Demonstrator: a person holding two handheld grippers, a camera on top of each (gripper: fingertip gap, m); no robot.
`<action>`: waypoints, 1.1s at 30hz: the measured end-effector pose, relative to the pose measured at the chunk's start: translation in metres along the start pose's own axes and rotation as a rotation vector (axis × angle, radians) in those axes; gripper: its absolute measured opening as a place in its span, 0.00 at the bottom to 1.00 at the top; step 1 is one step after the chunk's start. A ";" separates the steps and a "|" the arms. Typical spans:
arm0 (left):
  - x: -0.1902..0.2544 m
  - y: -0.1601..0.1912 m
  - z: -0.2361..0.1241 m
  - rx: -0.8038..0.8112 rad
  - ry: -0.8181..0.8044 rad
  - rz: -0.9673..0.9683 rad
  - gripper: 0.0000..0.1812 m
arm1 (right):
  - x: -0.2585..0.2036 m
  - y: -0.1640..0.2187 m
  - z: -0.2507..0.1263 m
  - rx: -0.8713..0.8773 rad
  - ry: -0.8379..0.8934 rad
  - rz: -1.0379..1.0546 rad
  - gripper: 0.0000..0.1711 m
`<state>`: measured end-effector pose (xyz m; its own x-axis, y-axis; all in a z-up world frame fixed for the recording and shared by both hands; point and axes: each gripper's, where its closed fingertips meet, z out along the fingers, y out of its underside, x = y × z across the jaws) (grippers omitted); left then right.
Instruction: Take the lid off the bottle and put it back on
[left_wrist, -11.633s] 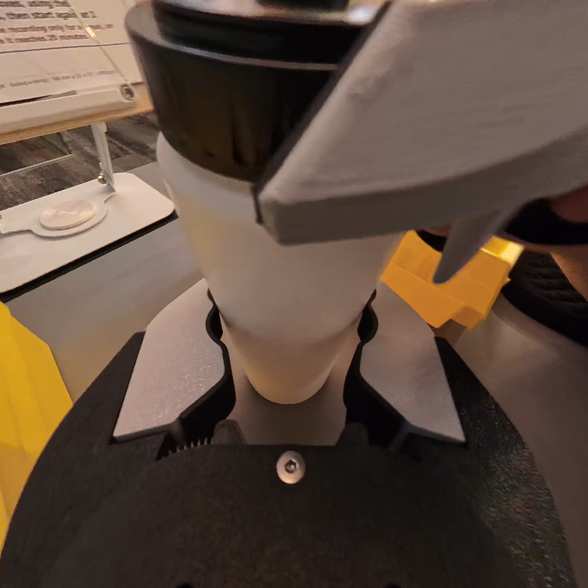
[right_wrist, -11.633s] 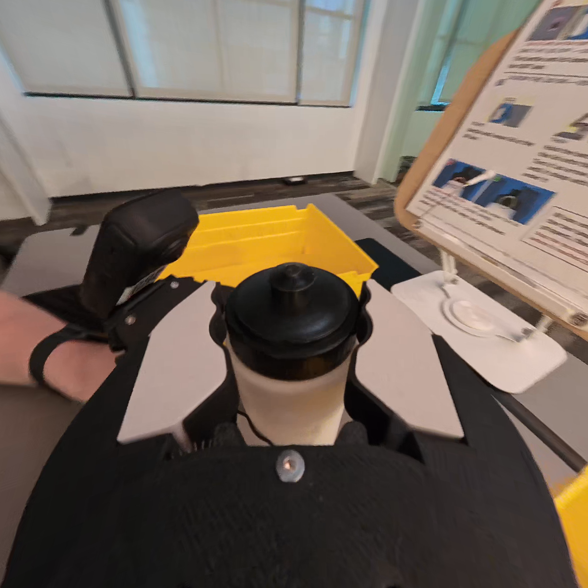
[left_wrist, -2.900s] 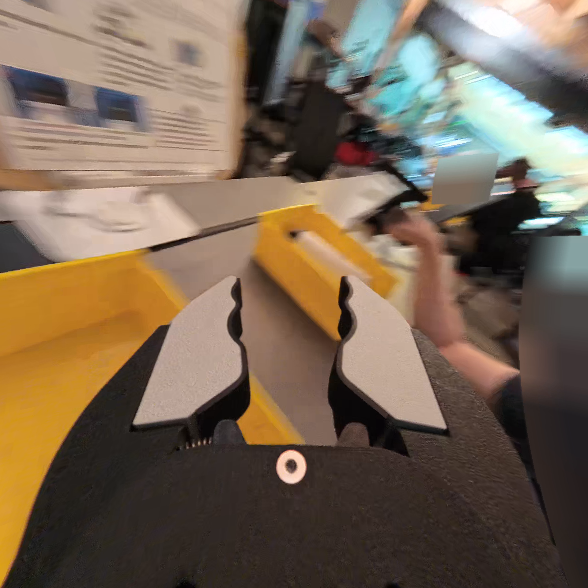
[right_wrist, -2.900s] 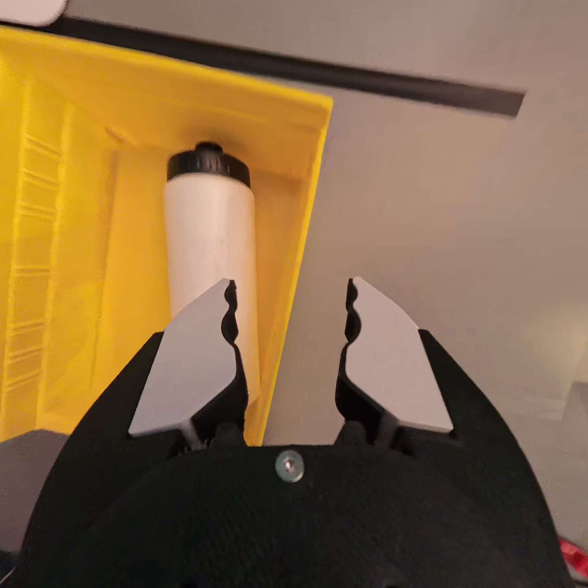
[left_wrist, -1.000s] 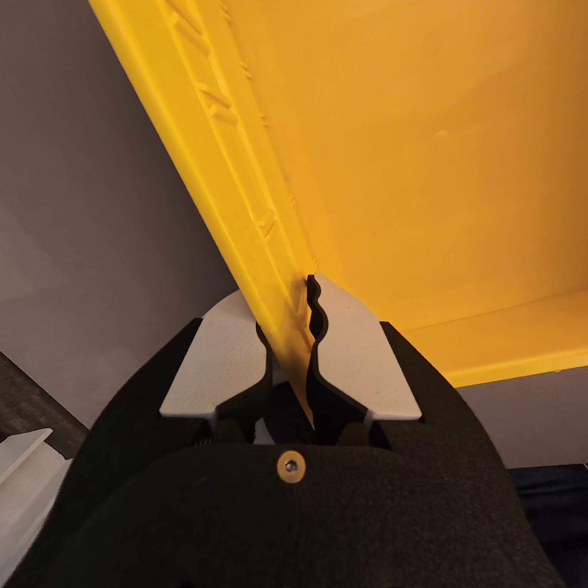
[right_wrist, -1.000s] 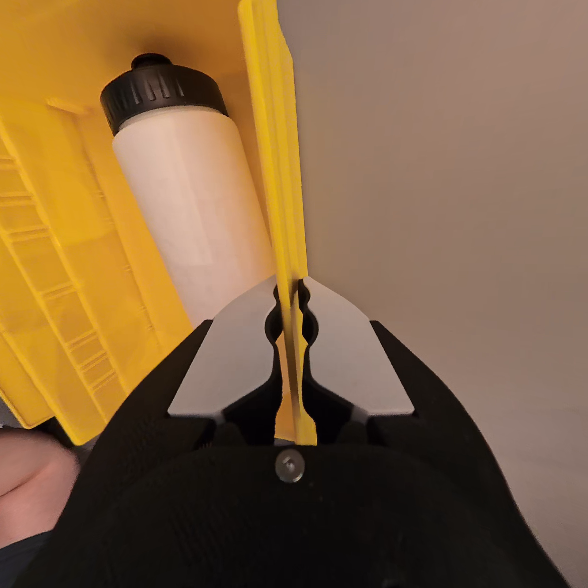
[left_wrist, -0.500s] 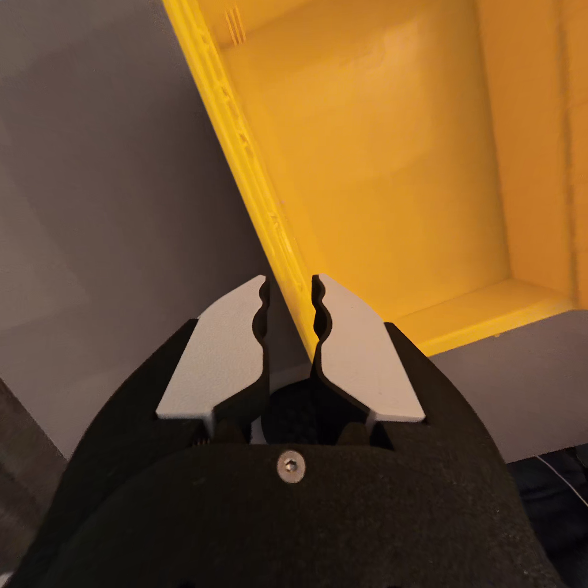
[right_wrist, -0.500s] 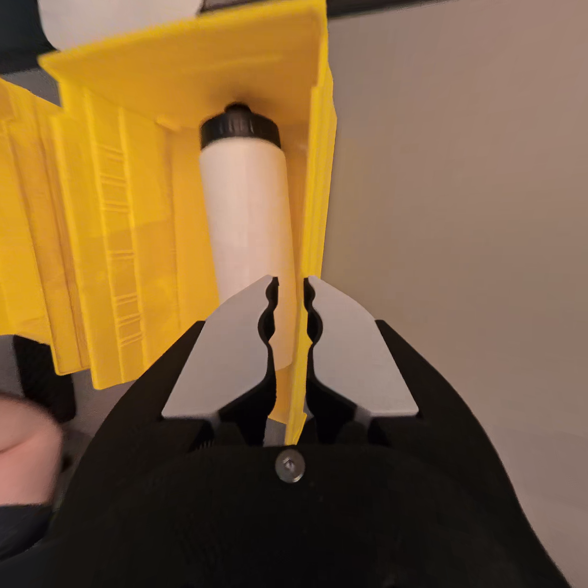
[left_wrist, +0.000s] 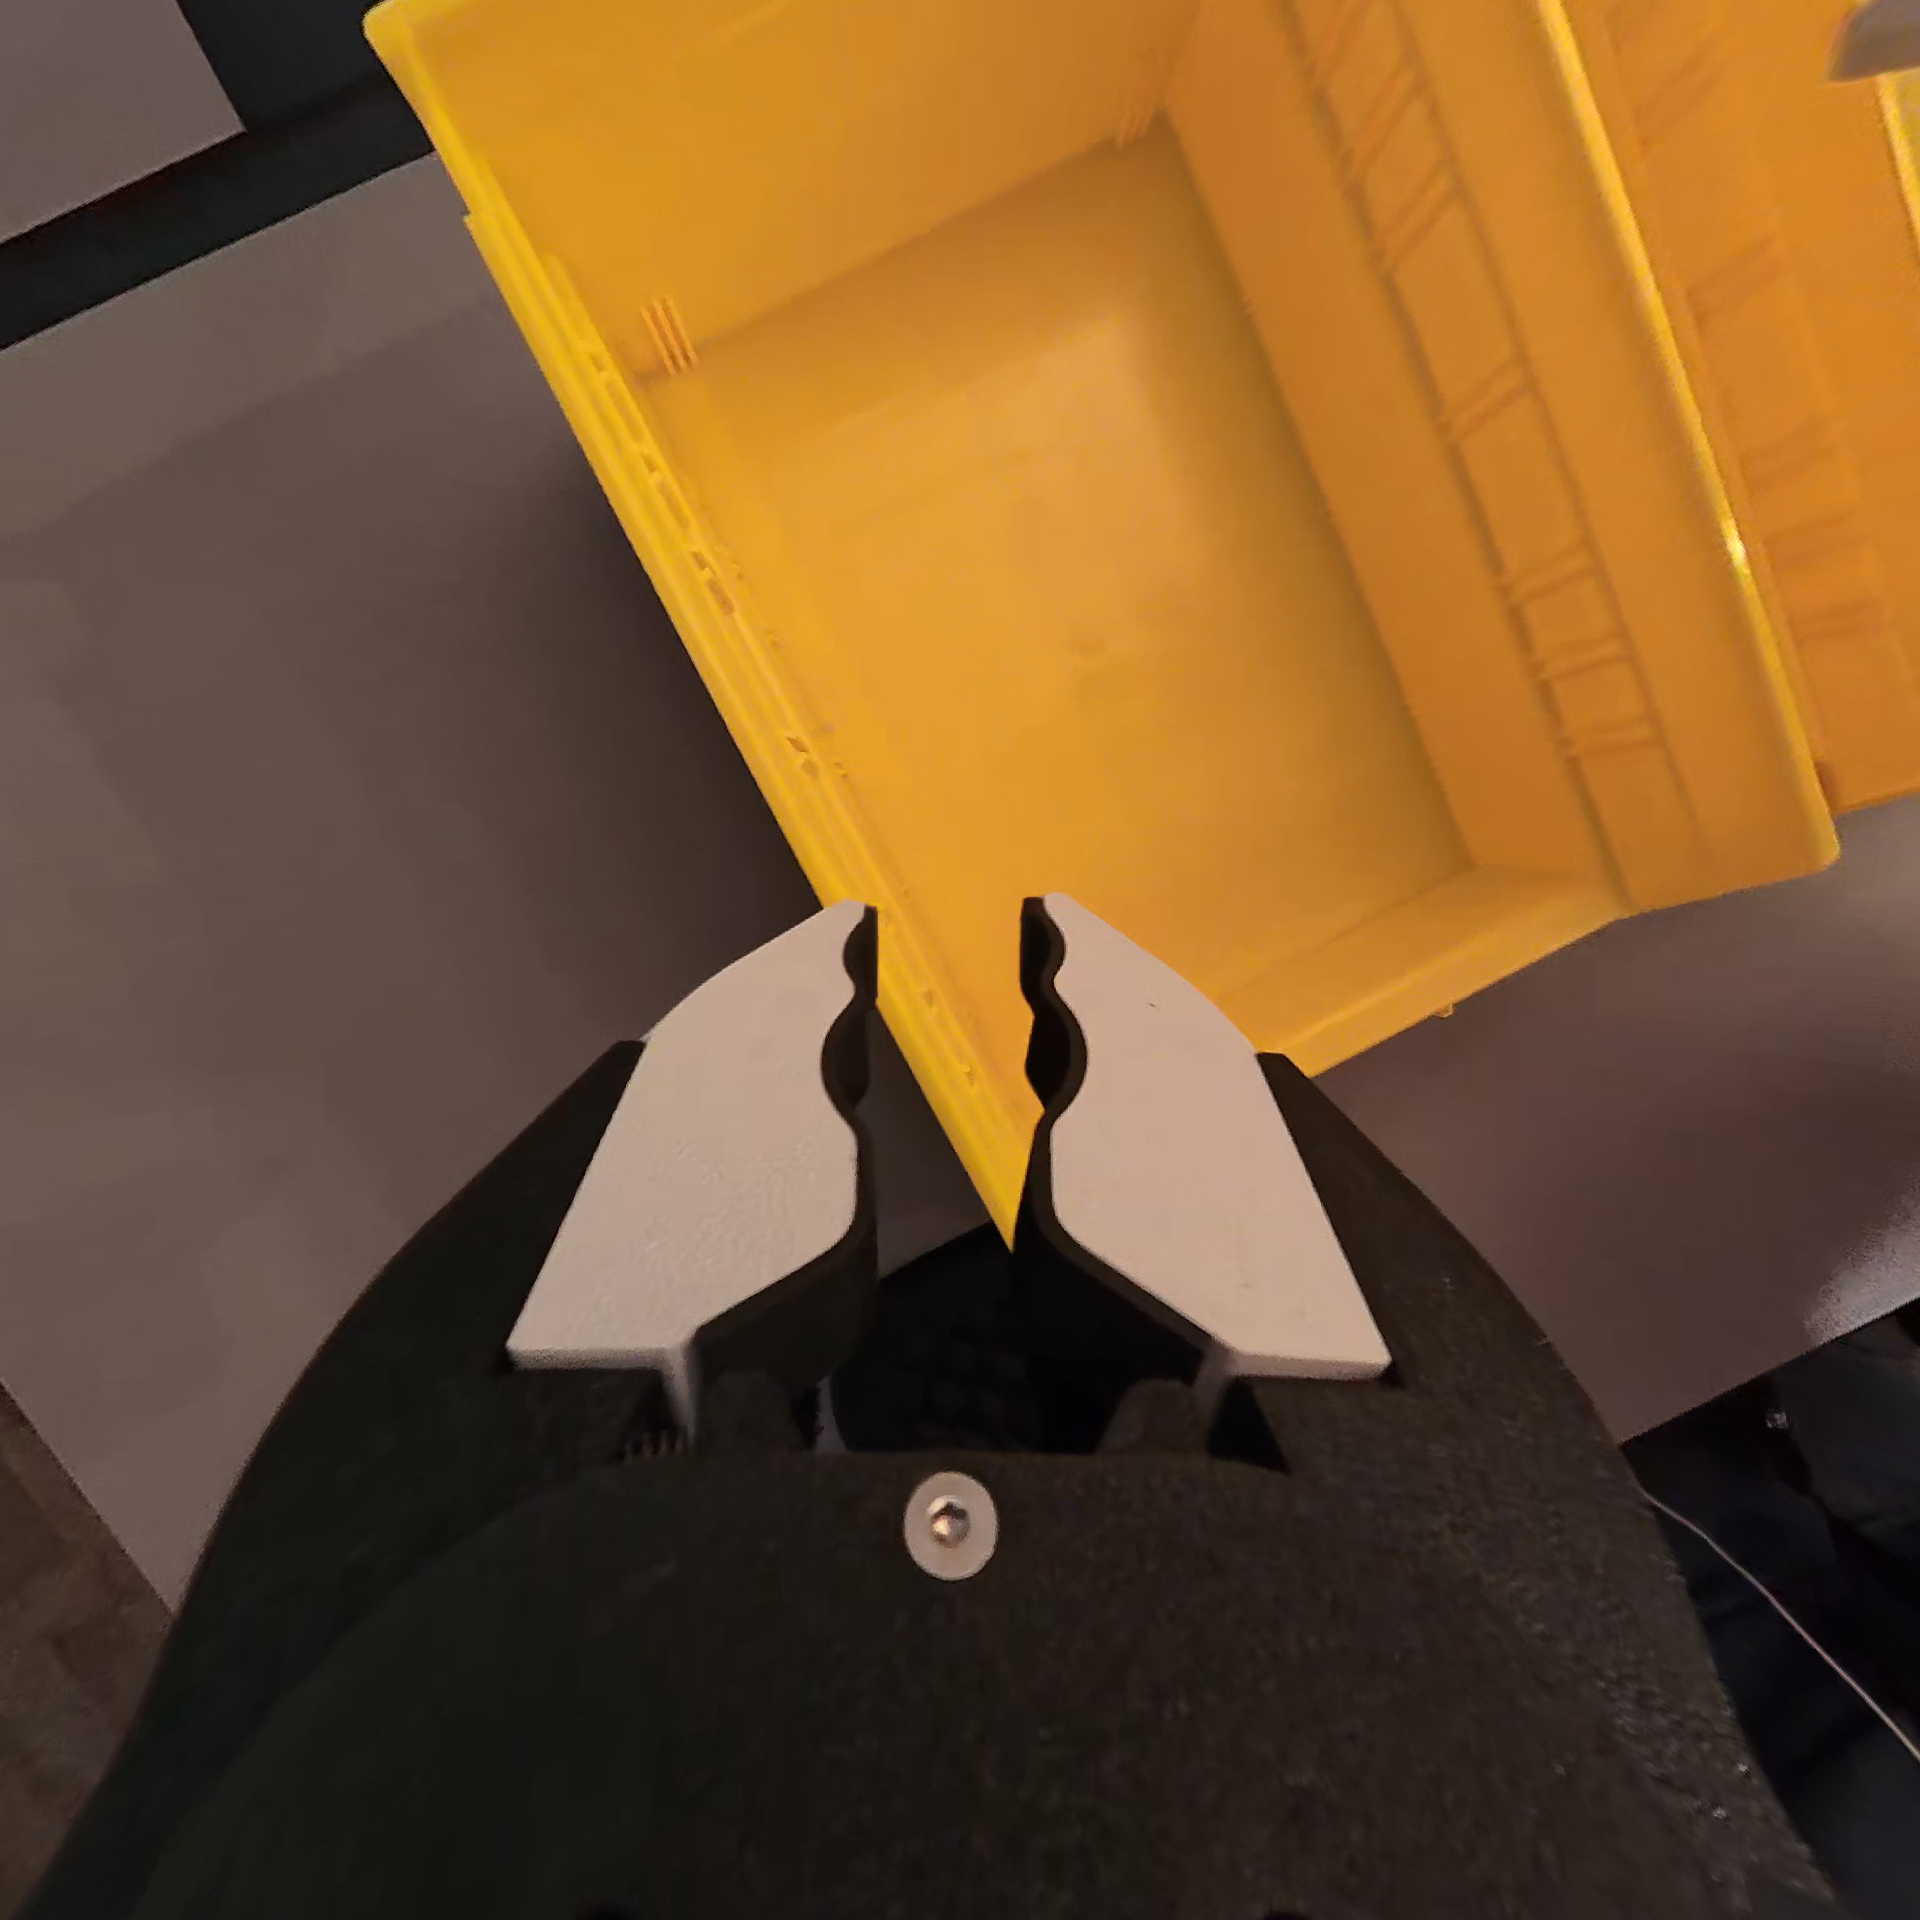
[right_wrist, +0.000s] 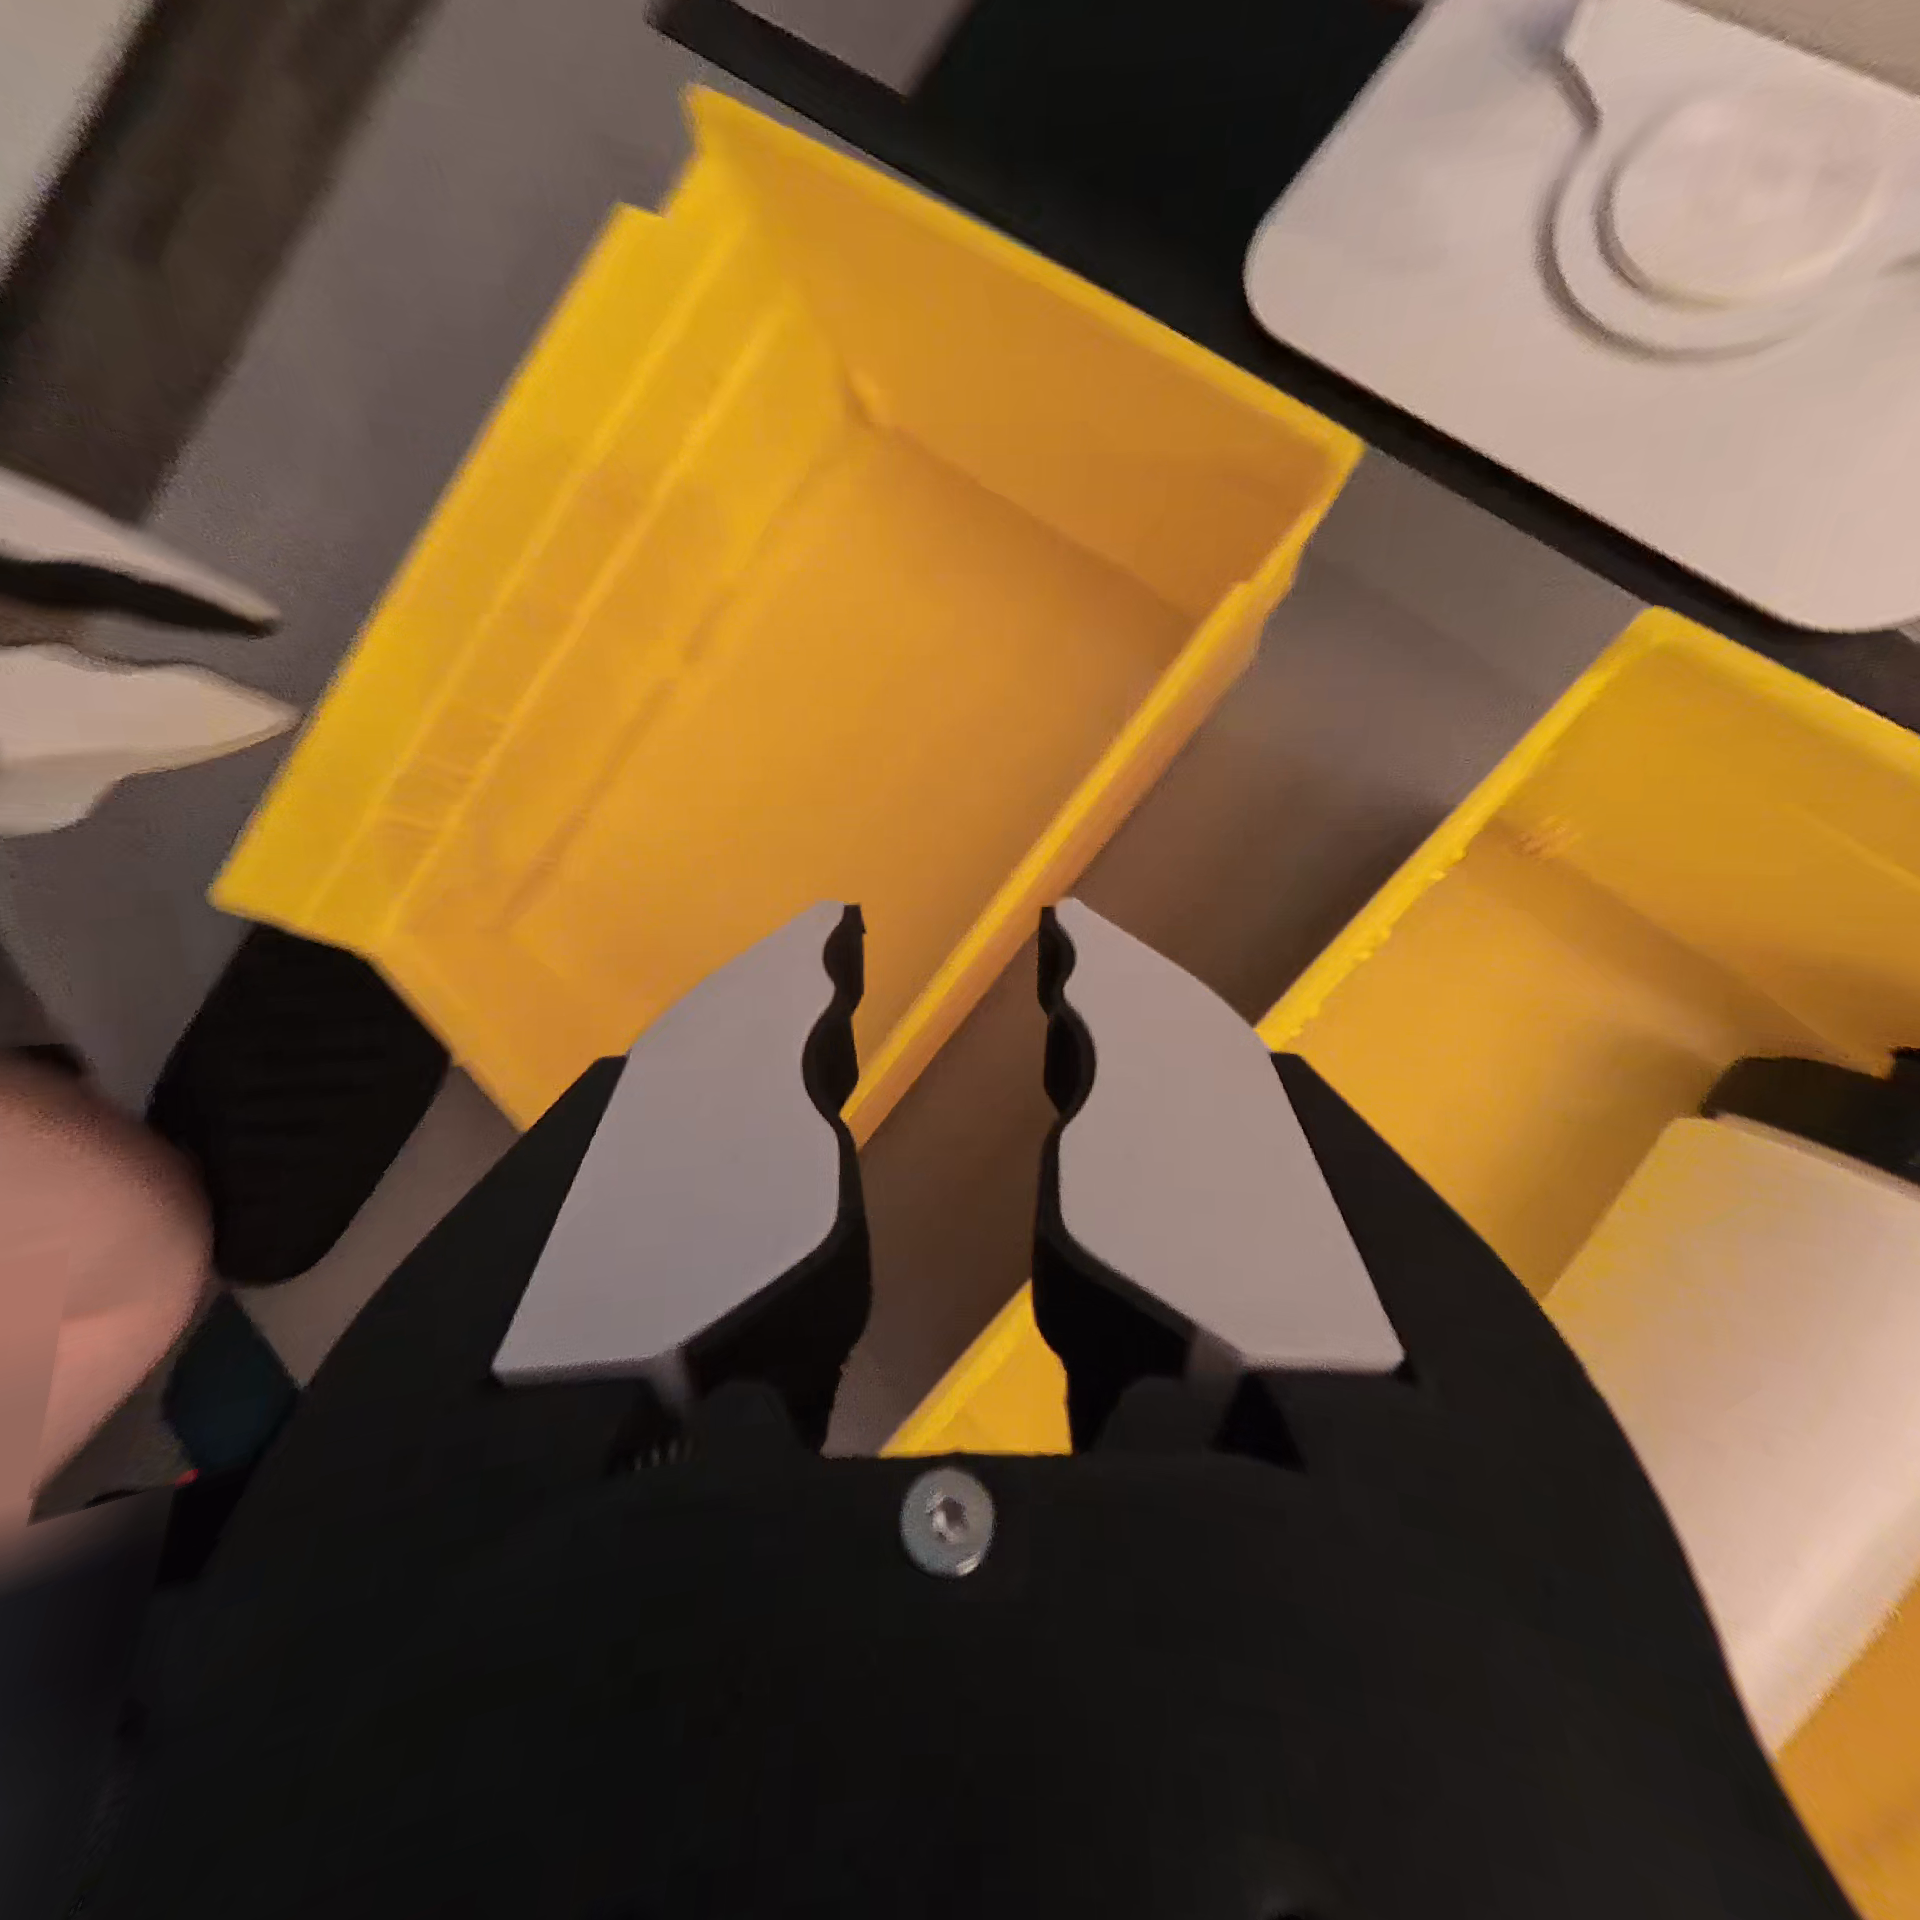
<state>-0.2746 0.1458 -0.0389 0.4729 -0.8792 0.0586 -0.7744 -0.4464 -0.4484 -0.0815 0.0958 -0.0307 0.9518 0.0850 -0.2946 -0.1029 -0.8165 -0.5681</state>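
Now your left gripper (left_wrist: 949, 914) hangs over the long wall of an empty yellow bin (left_wrist: 1091, 582). Its fingers (left_wrist: 727, 1132) are spread a little, and the rim of this wall passes through the gap between them. Whether the rim touches the right-hand finger where it meets it low in the gap, you cannot tell from this view. This bin stands on a grey table (left_wrist: 312, 727), and a second yellow bin (left_wrist: 1808, 468) lies just beside it, on the far side from your left gripper.

Your right gripper (right_wrist: 948, 920) is also spread a little and holds nothing. It hovers above the strip of grey table (right_wrist: 1226, 810) between the two bins, and the picture is blurred by motion. The empty yellow bin (right_wrist: 831, 644) is on the left of this strip. The second yellow bin (right_wrist: 1558, 935) is on the right of it, and the bottle (right_wrist: 1766, 1403) lies on its side inside this bin, with its white body along the bin floor. Its black lid (right_wrist: 1808, 1091) sits on the far end of the bottle. Beyond the empty yellow bin, a white flat base (right_wrist: 1610, 312) rests on the table. Part of your left hand (right_wrist: 94, 1278) and the other gripper's pale fingers (right_wrist: 104, 727) show at the left edge, near the empty bin.
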 end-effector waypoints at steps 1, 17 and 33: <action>0.002 0.000 -0.001 0.002 0.004 0.006 0.14 | 0.006 -0.001 0.009 -0.036 0.059 0.012 0.20; 0.016 -0.007 -0.015 0.064 0.049 0.055 0.13 | 0.016 0.067 0.110 -0.507 0.089 0.376 0.17; 0.027 -0.058 -0.079 0.483 0.010 0.095 0.14 | -0.010 0.034 0.059 -0.711 0.163 0.411 0.03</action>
<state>-0.2501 0.1350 0.0592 0.4032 -0.9151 0.0050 -0.5294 -0.2377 -0.8144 -0.1116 0.1010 -0.0921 0.9137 -0.3372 -0.2267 -0.2962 -0.9347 0.1965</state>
